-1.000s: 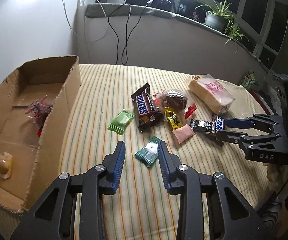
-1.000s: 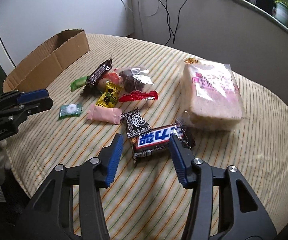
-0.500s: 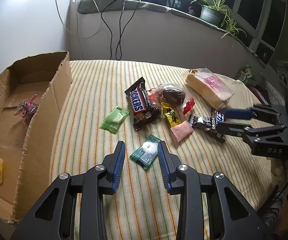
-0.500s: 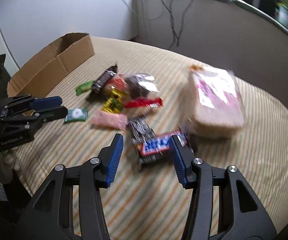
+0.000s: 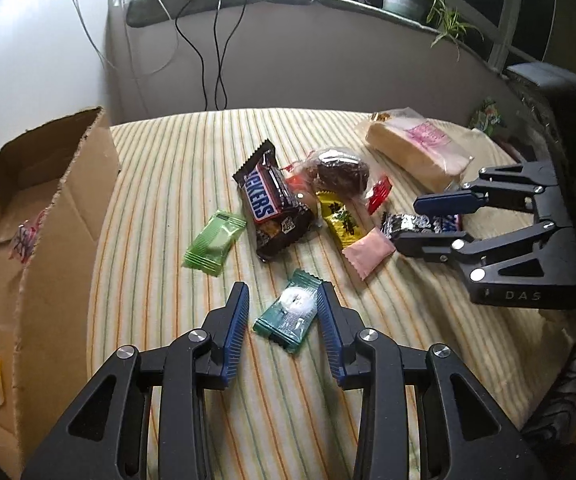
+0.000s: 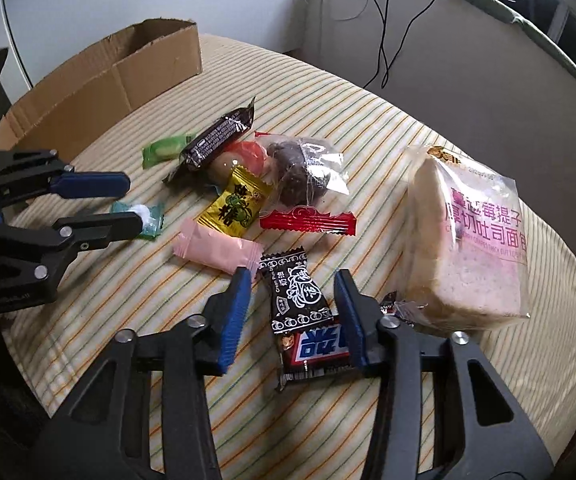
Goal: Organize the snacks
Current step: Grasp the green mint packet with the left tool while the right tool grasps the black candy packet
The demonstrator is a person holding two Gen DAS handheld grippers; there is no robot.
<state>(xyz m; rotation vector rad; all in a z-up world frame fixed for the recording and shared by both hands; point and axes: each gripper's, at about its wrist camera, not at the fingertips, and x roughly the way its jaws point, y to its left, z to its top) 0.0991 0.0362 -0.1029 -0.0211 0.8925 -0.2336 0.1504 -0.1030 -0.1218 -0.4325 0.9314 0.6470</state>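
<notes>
Right gripper fingers narrowing around Snickers bar, untouched; left gripper fingers apart astride teal candy; left view alone shows box interior.

Brown chocolate bar read "KERS", first letters hidden. Right gripper body carried "DAS". Beside the bar's pile, bread bag had pink Chinese print; black candy wrapper read "Cream", rest too small.

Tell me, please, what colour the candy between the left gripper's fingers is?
Teal green with a white centre; clearest in the left wrist view.
</notes>
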